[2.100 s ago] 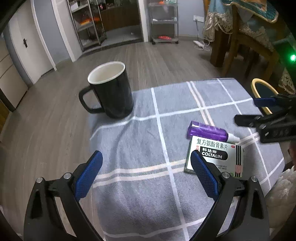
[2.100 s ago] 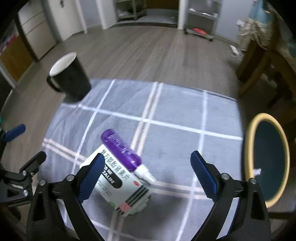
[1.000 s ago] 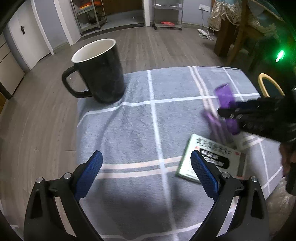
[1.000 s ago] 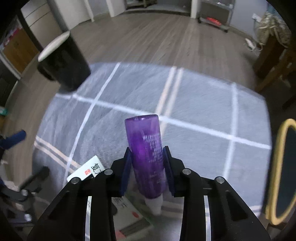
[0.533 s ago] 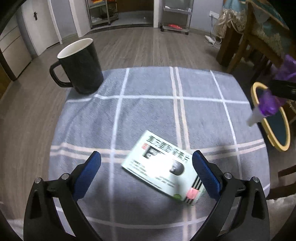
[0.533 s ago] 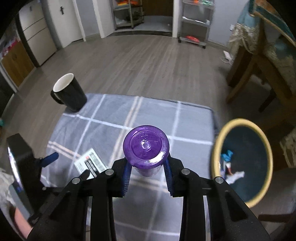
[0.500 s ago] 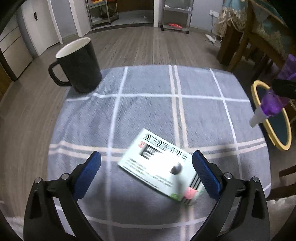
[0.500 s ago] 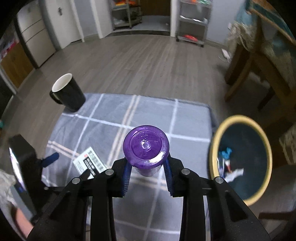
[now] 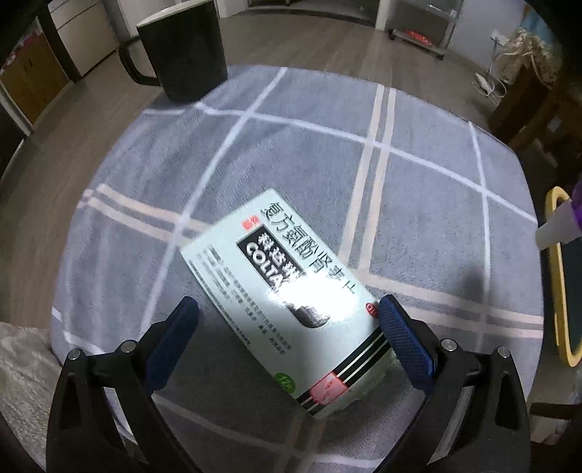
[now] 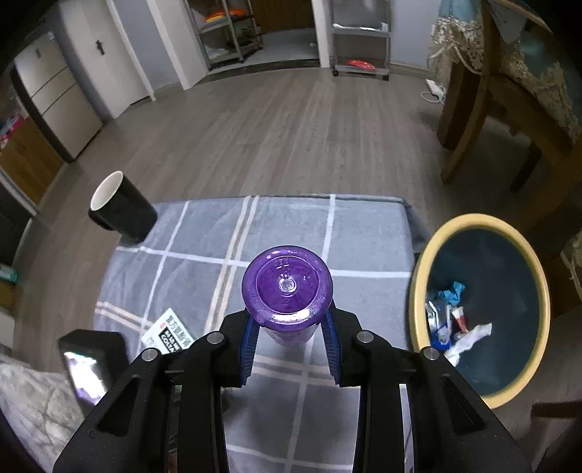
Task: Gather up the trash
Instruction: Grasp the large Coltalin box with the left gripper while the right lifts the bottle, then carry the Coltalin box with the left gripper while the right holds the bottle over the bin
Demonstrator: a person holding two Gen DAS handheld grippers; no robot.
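I'm in a home living space: grey wood-plank floor (image 10: pixel 276 120), wooden dining chair (image 10: pixel 483 120) beside lace-edged teal tablecloth (image 10: pixel 534 69), metal wire shelving racks (image 10: pixel 232 32), white panel door (image 10: pixel 109 54).

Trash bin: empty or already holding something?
Not empty. The trash bin holds crumpled scraps of blue, white and red on its dark bottom.

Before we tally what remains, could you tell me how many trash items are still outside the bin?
2: the medicine box lies on the cloth between the left tongs; the purple bottle is held in the right tongs.
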